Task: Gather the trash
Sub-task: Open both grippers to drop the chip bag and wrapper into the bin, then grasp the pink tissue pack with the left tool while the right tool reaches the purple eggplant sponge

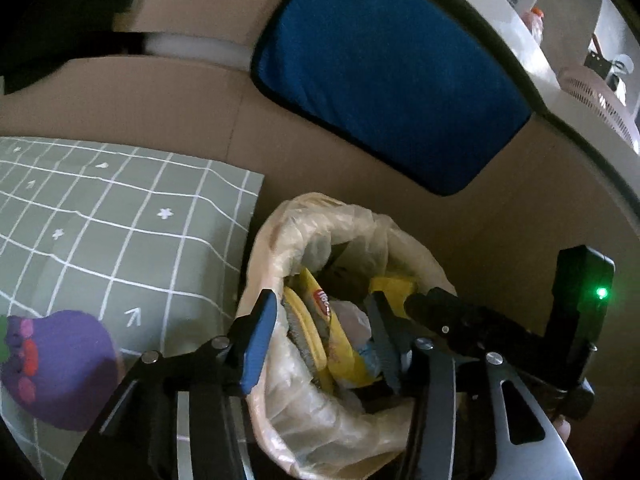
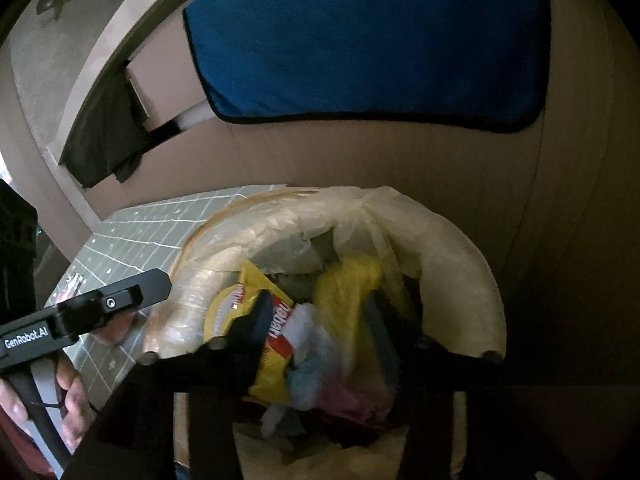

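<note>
Both tongs (image 1: 320, 336) (image 2: 320, 340) gape empty over the trash bin (image 1: 404, 248).

wrappers (image 1: 320, 332) in bin (image 1: 416, 248), mat (image 1: 120, 216) left

Trash-filled bin (image 1: 280, 240) beside cardboard wall (image 1: 500, 220)

Green grid mat (image 1: 120, 216) bears purple toy (image 1: 60, 368).
</note>
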`<action>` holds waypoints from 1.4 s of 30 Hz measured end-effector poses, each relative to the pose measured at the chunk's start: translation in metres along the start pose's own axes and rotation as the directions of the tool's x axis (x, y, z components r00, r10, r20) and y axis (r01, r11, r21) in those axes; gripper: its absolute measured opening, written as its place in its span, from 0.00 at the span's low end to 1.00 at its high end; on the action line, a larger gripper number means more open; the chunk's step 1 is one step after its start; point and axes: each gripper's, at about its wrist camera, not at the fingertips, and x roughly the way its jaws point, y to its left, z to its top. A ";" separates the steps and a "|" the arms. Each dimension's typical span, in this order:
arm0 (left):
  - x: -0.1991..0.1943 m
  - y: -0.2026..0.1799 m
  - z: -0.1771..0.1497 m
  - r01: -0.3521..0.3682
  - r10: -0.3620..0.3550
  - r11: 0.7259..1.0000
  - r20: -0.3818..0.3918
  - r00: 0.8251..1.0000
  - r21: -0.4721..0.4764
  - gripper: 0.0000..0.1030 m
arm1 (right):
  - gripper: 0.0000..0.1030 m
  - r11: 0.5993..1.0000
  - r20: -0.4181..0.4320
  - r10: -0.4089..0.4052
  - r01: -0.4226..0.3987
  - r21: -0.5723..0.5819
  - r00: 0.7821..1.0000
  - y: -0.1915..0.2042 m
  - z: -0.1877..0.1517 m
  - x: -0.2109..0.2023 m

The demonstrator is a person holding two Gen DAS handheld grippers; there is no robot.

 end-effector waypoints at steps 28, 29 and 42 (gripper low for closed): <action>-0.208 0.111 -0.044 -0.302 0.336 0.941 0.305 0.891 -0.153 0.49 | 0.60 0.958 0.062 0.139 -0.118 -0.263 0.988 0.157 -0.004 -0.041; -0.215 0.122 -0.047 -0.316 0.358 0.932 0.308 0.882 -0.178 0.49 | 0.60 0.955 0.053 0.146 -0.127 -0.268 0.988 0.164 -0.004 -0.037; -0.225 0.296 -0.050 -0.437 0.549 0.772 0.138 0.824 -0.462 0.50 | 0.60 0.909 -0.079 0.197 -0.213 -0.359 0.977 0.221 -0.023 0.012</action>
